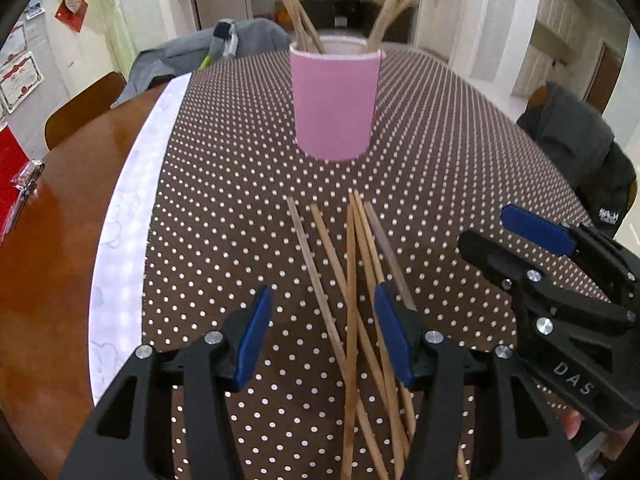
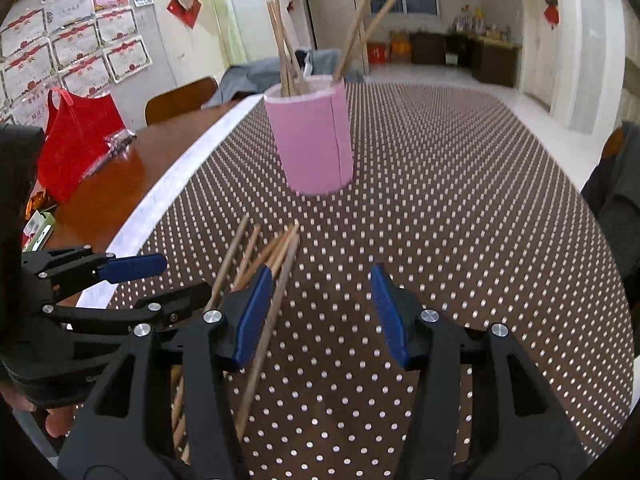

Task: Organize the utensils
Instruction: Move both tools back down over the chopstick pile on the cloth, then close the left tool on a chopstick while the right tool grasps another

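Note:
A pink cup [image 1: 334, 104] stands upright on the dotted brown cloth and holds several wooden chopsticks [image 1: 294, 4]; it also shows in the right wrist view [image 2: 312, 140]. Several loose chopsticks [image 1: 352, 280] lie crossed on the cloth in front of it, also in the right wrist view [image 2: 264, 264]. My left gripper [image 1: 322, 316] is open and empty, low over the loose chopsticks, which pass between its fingers. My right gripper [image 2: 320, 300] is open and empty, just right of the pile; it appears in the left wrist view [image 1: 516, 236].
The brown dotted cloth [image 1: 224, 184] covers a wooden table [image 1: 52, 248] with a white strip along its left edge. A red bag [image 2: 76, 144] sits on the table at left. Chairs with grey clothes stand at the far side [image 1: 208, 48] and right [image 1: 576, 148].

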A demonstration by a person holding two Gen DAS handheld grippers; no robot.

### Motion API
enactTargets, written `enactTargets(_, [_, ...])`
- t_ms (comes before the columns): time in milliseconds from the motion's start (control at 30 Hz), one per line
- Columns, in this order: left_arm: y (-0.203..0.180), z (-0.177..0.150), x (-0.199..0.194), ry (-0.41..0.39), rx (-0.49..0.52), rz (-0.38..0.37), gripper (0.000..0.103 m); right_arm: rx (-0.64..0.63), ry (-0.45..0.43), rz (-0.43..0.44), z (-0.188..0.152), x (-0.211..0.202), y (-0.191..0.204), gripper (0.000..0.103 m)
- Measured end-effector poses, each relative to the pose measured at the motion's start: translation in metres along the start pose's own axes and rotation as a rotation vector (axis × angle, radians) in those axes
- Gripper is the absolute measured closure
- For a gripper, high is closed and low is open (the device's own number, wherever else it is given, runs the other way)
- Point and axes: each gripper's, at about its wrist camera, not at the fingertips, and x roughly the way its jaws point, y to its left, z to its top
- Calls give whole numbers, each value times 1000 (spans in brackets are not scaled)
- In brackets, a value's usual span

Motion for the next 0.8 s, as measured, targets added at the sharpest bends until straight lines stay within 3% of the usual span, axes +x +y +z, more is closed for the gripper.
enactTargets(33, [-1,1,2,10,2,0,60,2,10,2,-1,2,-2,52])
enactTargets(100, [-2,-1,10,54,3,-7,69,6,28,7,-1,4,-3,52])
enactTargets(400, [-6,4,22,100,-7,-18,94,18,66,25,-4,11,-10,52])
enactTargets(800, [-8,6,29,122,-29,-61,96,18,111,38,-3,18,-13,52])
